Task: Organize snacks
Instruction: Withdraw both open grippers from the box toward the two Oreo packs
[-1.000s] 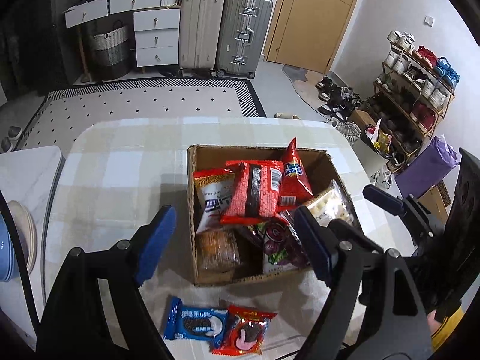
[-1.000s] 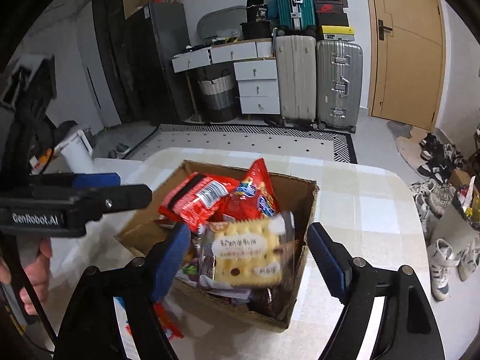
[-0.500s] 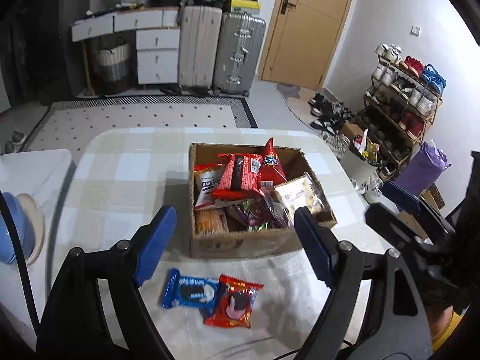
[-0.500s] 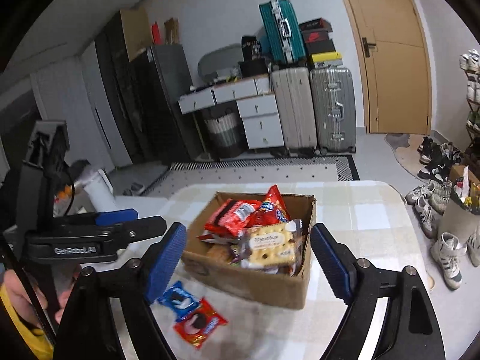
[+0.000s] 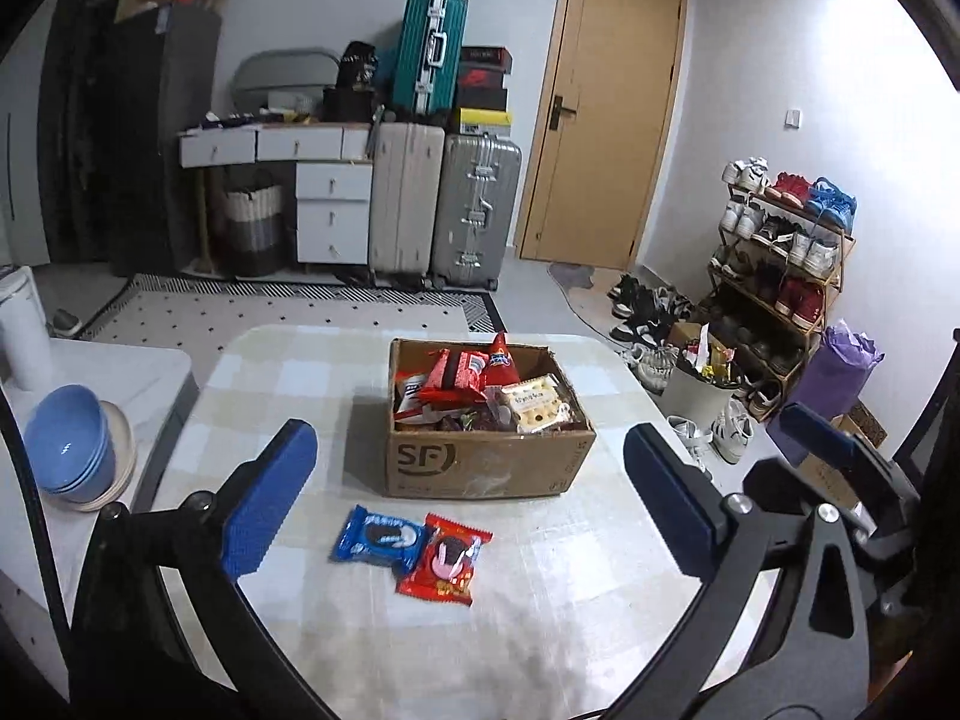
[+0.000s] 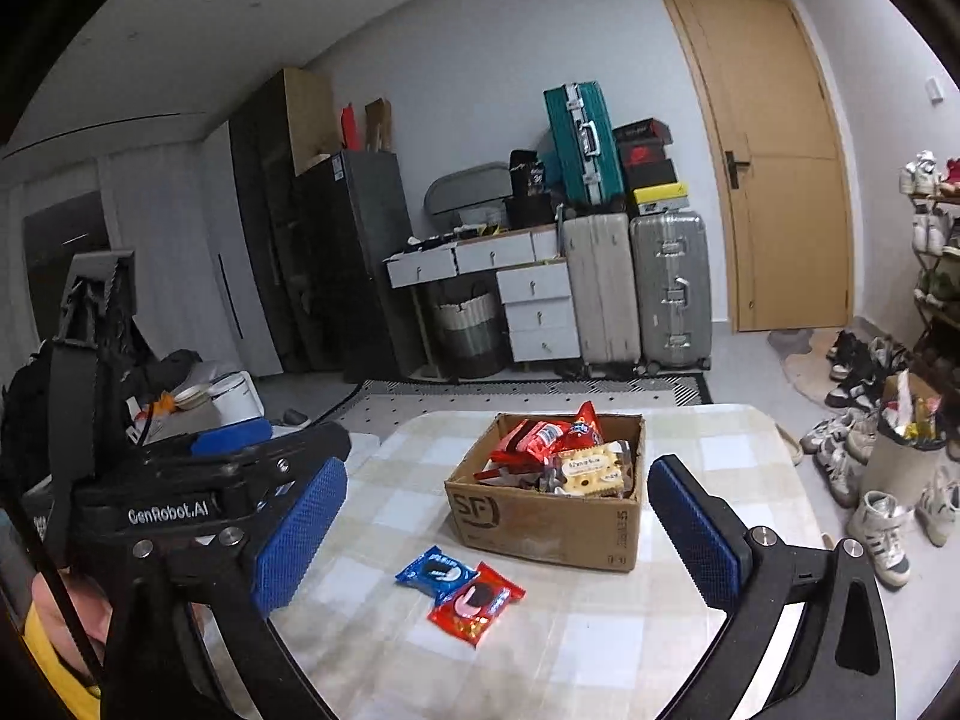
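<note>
A cardboard box [image 5: 489,465] [image 6: 543,519] full of snack packets stands in the middle of the checked table [image 5: 288,378] [image 6: 708,456]. In front of it lie a blue cookie packet [image 5: 377,544] [image 6: 436,571] and a red cookie packet [image 5: 445,561] [image 6: 477,602], overlapping. My left gripper [image 5: 471,507] hangs well back from the box, its jaws opening wide with nothing between them. My right gripper [image 6: 495,534] is likewise back from the box, jaws opening and empty. The left gripper's body also shows at the left of the right wrist view.
Stacked blue bowls [image 5: 72,456] sit on a white side table at the left. Suitcases [image 5: 444,210], a drawer unit and a door stand at the far wall. A shoe rack [image 5: 780,252], a purple bag and a bin crowd the floor at the right.
Both grippers have pulled back and up from the box, which now looks smaller and farther. Their jaws stand wider apart. The two cookie packets have come fully into view.
</note>
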{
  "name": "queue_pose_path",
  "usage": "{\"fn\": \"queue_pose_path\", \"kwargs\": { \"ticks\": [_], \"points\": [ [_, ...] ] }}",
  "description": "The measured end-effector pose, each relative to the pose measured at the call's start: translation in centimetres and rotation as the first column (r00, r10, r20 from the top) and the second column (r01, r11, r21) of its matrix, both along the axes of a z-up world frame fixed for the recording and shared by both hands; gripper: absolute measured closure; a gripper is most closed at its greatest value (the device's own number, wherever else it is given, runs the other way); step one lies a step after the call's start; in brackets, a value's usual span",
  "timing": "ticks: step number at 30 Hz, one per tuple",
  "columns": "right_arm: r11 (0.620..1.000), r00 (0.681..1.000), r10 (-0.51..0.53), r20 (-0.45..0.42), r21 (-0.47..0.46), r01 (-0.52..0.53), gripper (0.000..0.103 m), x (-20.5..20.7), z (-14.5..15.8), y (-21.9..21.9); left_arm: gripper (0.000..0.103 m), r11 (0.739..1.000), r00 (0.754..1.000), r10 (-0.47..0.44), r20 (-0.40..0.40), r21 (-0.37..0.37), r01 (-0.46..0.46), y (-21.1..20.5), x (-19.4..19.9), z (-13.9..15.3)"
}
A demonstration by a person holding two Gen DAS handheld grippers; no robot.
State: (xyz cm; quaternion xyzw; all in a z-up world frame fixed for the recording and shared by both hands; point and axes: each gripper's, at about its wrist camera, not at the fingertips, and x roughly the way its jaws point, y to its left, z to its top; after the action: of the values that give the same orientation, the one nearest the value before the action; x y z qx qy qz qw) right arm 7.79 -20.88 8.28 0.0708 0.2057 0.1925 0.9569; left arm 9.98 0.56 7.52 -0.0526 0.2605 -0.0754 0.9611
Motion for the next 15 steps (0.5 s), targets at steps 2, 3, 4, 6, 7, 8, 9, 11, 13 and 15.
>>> {"fn": "queue_pose_path", "kwargs": {
  "ticks": [2, 3, 4, 6, 7, 8, 9, 11, 13, 15],
  "points": [
    [1.000, 1.000, 0.008, 0.007, 0.015, -0.008, 0.001, -1.3, 0.2, 0.0, 0.001, 1.000, 1.000, 0.012, 0.009, 0.009, -0.013, 0.4, -1.7, 0.1],
    [1.000, 1.000, 0.006, 0.010, 0.021, -0.006, 0.001, -2.0, 0.2, 0.0, 0.001, 1.000, 1.000, 0.022, 0.012, 0.014, -0.022, 0.5, -2.6, 0.1],
    [1.000, 1.000, 0.007, 0.011, 0.021, -0.007, 0.001, -2.6, 0.2, 0.1, 0.001, 1.000, 1.000, 0.024, 0.016, 0.019, -0.024, 0.6, -3.5, 0.0],
    [1.000, 1.000, 0.009, 0.012, 0.014, -0.010, 0.001, -3.8, 0.0, 0.3, 0.001, 0.999, 0.999, 0.027, 0.025, 0.031, -0.028, 0.7, -5.0, -0.1],
    [1.000, 1.000, 0.008, 0.012, 0.011, -0.008, 0.001, -4.0, -0.2, 0.4, 0.001, 0.999, 0.999, 0.033, 0.030, 0.040, -0.034, 0.8, -5.9, -0.3],
    [1.000, 1.000, 0.006, 0.012, 0.007, -0.006, 0.001, -4.4, -0.4, 0.5, 0.001, 0.998, 0.999, 0.037, 0.033, 0.046, -0.038, 0.8, -6.5, -0.5],
    [1.000, 1.000, 0.006, 0.011, 0.003, -0.006, 0.001, -5.0, -0.7, 0.6, 0.001, 0.998, 0.999, 0.036, 0.035, 0.050, -0.038, 0.9, -7.0, -0.7],
    [1.000, 1.000, 0.006, 0.008, 0.003, -0.006, 0.001, -5.6, -1.3, 0.6, 0.001, 0.998, 0.999, 0.036, 0.030, 0.045, -0.038, 1.2, -8.2, -1.6],
    [1.000, 1.000, 0.013, -0.001, 0.005, -0.013, 0.001, -5.8, -2.1, 0.6, 0.001, 0.999, 0.999, 0.044, 0.017, 0.023, -0.044, 1.8, -8.9, -2.6],
    [1.000, 1.000, 0.013, -0.020, -0.003, -0.013, 0.001, -5.9, -3.1, 0.8, 0.001, 0.998, 0.998, 0.056, -0.011, 0.005, -0.056, 2.5, -9.2, -3.9]
  ]
}}
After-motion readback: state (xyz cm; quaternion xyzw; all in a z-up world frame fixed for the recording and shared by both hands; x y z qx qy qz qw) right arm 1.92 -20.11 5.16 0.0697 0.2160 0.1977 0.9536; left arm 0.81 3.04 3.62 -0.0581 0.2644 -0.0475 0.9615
